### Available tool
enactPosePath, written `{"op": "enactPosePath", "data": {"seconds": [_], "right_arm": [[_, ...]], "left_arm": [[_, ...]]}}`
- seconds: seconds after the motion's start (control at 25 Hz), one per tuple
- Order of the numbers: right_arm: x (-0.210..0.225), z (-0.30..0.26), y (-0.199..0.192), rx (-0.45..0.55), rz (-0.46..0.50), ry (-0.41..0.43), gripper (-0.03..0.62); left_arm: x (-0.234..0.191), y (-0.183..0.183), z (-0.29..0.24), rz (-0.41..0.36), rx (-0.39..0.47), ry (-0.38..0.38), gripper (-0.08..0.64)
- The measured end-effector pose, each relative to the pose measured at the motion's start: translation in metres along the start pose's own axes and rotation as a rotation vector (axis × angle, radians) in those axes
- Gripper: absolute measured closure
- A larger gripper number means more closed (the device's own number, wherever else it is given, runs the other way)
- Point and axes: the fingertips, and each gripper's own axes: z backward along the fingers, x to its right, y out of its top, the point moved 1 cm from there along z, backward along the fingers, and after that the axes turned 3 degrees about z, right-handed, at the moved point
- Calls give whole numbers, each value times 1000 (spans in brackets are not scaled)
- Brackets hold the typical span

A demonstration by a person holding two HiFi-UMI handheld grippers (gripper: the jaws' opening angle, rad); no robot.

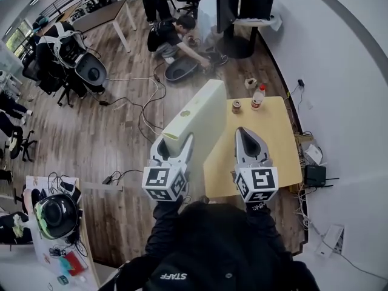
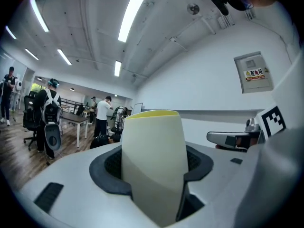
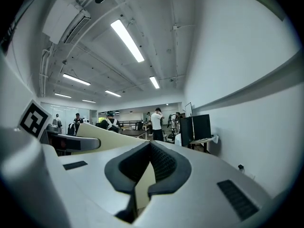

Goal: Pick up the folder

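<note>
Wood-floored office, yellow bench point(image 1: 276, 138) below: left tongs point(image 1: 174, 140) clamp wide on the cream folder point(image 1: 203, 111), which rises toward 12 o'clock. At their 3 o'clock, right tongs point(image 1: 248, 137) sit closed, empty.

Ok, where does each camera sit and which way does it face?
Head view: on the head, facing steeply down over yellow rectangular table; black sleeves, left gripper, right gripper show.
Left gripper view: on left gripper, level; jaws clamp pale yellow flat folder.
Right gripper view: on right gripper, level; jaws together.
Shared: folder in all three.
</note>
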Motion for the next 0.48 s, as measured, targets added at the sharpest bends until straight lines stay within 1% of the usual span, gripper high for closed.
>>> {"op": "enactPosePath", "data": {"seconds": [0.28,0.48], "right_arm": [[-3,-8,10,27,2,2,574],[-4,-16,11,36,10,13,574]], "left_arm": [[1,13,3,-64,29,21,267],[0,20,0,-87,46,35,267]]}}
